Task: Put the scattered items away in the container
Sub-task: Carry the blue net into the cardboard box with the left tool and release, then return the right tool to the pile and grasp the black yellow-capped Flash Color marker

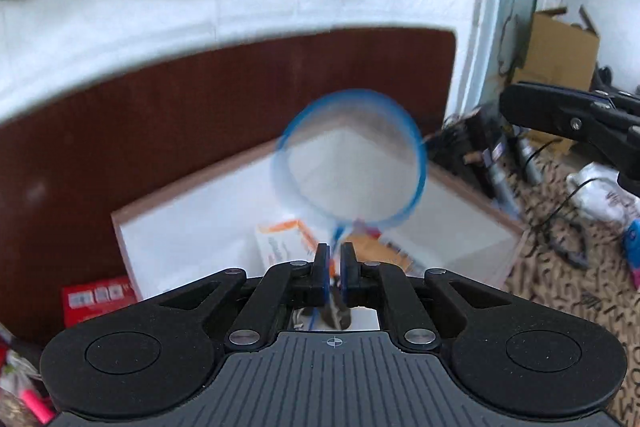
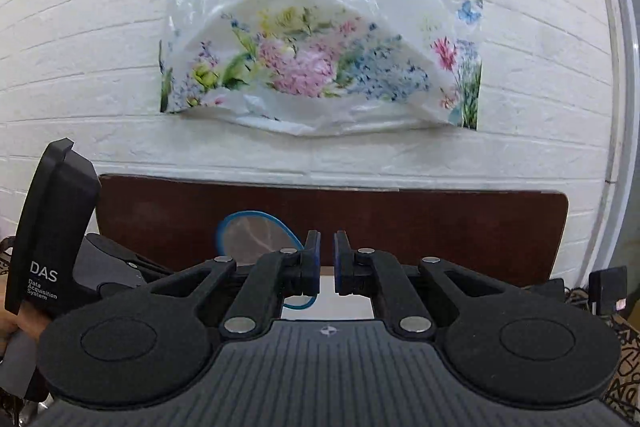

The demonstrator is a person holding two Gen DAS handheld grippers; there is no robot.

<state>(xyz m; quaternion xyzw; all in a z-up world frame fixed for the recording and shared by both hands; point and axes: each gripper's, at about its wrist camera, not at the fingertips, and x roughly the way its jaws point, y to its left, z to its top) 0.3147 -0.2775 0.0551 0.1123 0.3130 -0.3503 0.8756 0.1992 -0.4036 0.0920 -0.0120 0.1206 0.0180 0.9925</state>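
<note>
My left gripper (image 1: 335, 257) is shut on the handle of a blue-rimmed round mirror (image 1: 348, 157), which it holds up over a white open box (image 1: 168, 231) with a wooden rim. Inside the box lie an orange-and-white packet (image 1: 280, 239) and a brown item (image 1: 372, 247). In the right wrist view the same mirror (image 2: 252, 233) shows low at the left, behind my right gripper (image 2: 327, 259). The right gripper's jaws stand a small gap apart with nothing between them. It is raised and faces the wall.
A dark brown board (image 1: 200, 115) stands behind the box against the white brick wall. A red box (image 1: 98, 301) lies to its left. On the patterned surface at the right are cables, a white bag (image 1: 600, 195) and a cardboard box (image 1: 560, 55). A floral plastic bag (image 2: 320, 27) hangs on the wall.
</note>
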